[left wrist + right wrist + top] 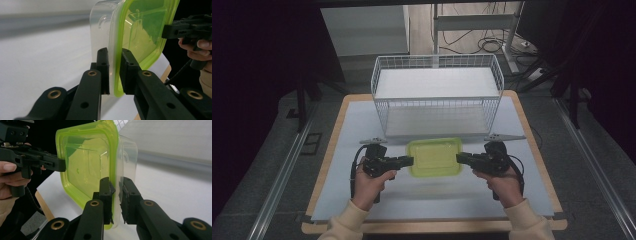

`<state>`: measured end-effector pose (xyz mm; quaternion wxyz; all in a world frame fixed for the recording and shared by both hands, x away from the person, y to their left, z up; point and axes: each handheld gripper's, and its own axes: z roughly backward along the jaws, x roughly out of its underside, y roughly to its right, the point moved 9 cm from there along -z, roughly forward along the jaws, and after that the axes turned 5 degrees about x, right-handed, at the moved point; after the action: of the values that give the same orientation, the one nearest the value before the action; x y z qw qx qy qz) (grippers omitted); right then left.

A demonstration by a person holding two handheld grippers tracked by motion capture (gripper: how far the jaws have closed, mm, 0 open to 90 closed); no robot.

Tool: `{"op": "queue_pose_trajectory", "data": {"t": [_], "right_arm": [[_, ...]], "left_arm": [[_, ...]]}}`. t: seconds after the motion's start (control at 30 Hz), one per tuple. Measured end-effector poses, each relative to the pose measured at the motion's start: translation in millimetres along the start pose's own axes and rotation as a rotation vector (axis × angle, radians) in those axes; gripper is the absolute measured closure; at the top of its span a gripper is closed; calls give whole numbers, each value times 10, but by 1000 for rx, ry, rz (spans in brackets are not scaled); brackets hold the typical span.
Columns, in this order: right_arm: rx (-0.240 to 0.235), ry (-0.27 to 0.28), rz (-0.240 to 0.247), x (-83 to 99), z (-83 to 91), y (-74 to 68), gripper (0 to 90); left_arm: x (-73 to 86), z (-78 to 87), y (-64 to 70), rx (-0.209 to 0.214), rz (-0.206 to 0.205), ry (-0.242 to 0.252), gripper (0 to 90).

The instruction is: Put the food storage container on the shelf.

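Between the left gripper (408,161) and the right gripper (460,158): one clear plastic container (435,157) with green lid, raised above the table (532,165). Each gripper is closed on the lid rim at opposite short ends. Beyond both grippers: white wire basket (437,95).

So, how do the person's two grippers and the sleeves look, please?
Both the left gripper and the right gripper are black, with pistol-style handles, two flat jaws on linked arms with brass-coloured rivets, a grey three-cornered plate on top and a trailing black cable. The person wears cream long sleeves with ribbed cuffs.
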<state>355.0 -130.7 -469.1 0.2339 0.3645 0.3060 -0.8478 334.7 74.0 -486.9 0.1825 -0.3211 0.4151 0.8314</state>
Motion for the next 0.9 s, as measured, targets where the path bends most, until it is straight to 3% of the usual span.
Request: {"op": "queue_pose_trajectory", "data": {"t": [0.5,0.9], "right_arm": [[-2,30,21,-318,106,-54,800],[12,37,30,-584,107,-76,800]], "left_arm": [[-324,130,94,-8,-32,29,795],[-551,177,82,-1,-16,51,795]]}}
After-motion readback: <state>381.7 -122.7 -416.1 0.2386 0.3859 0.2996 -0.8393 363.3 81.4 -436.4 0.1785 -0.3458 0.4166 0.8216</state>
